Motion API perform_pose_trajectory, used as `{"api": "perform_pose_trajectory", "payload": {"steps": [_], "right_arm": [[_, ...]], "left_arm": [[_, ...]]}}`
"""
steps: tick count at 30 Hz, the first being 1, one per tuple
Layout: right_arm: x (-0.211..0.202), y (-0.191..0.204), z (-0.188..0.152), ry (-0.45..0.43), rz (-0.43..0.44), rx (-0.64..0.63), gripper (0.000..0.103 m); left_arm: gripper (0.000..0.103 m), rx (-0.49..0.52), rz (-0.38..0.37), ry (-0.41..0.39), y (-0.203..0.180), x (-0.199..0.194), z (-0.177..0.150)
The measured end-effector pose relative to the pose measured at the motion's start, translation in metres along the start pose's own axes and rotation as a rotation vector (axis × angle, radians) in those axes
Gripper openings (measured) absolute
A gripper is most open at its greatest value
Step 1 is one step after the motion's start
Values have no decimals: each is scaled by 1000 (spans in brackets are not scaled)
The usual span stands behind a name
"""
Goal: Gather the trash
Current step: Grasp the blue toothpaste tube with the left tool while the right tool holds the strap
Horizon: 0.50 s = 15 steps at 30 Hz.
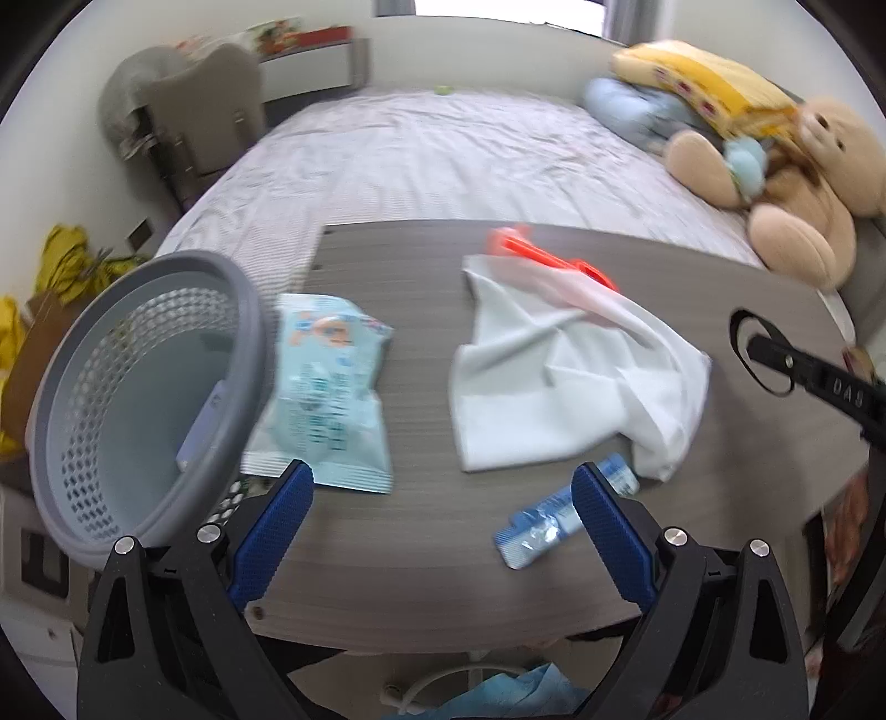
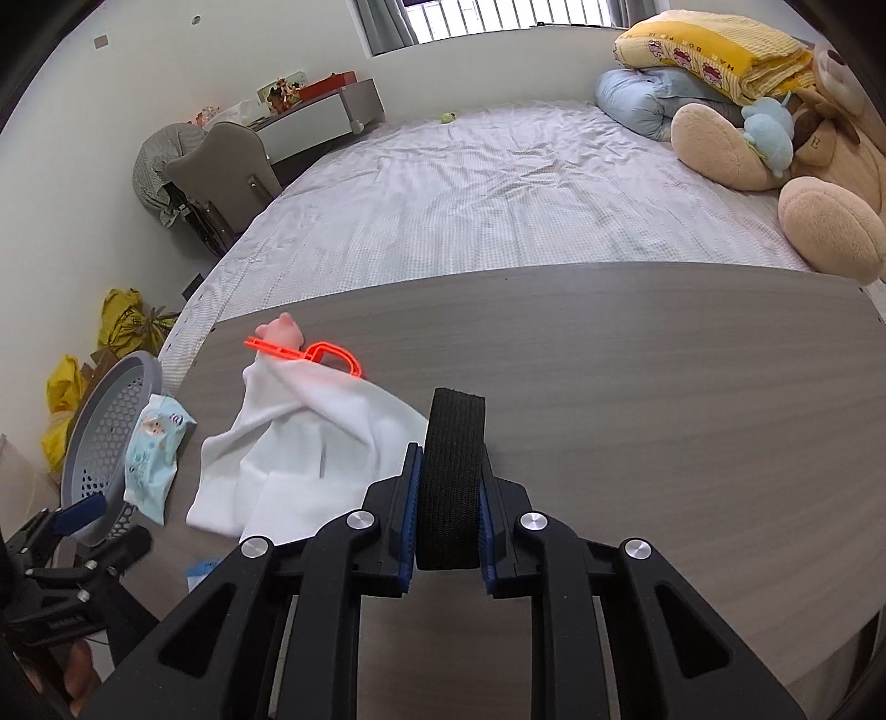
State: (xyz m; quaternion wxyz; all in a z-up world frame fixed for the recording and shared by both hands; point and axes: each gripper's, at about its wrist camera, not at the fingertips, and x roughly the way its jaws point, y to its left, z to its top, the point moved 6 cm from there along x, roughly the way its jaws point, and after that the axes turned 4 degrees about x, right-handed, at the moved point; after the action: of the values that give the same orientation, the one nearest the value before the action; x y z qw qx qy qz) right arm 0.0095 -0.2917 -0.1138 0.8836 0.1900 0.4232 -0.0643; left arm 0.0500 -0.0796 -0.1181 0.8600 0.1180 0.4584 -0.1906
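Note:
A grey perforated basket (image 1: 138,399) is tilted at the table's left edge, also in the right wrist view (image 2: 111,426). A light blue snack wrapper (image 1: 324,393) lies against its rim, seen too in the right wrist view (image 2: 155,454). A small blue wrapper (image 1: 559,512) lies on the table beside the right finger of my left gripper (image 1: 443,487), which is open and empty. A white cloth (image 1: 565,382) partly covers an orange plastic clip (image 1: 548,260). My right gripper (image 2: 448,487) is shut on a black strap loop (image 2: 451,476) above the table.
The grey wood-grain table (image 2: 664,415) stands against a bed (image 2: 498,194). A teddy bear (image 1: 803,183) and pillows (image 2: 709,50) are at the bed's right. A chair (image 2: 221,171) and yellow bags (image 2: 122,321) are at the left.

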Motion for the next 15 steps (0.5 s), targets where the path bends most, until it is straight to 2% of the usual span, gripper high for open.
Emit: {"api": "perform_pose_trajectory", "payload": {"steps": [6,15], "right_arm": [[-27,-7,-11,-37,2,14,17],[-44,-22,-37,-36,6,63,17]], "left_arm": [[93,159,-22,-10,-31,1,-12],[93,226,-98,6,-45,15,-13]]}}
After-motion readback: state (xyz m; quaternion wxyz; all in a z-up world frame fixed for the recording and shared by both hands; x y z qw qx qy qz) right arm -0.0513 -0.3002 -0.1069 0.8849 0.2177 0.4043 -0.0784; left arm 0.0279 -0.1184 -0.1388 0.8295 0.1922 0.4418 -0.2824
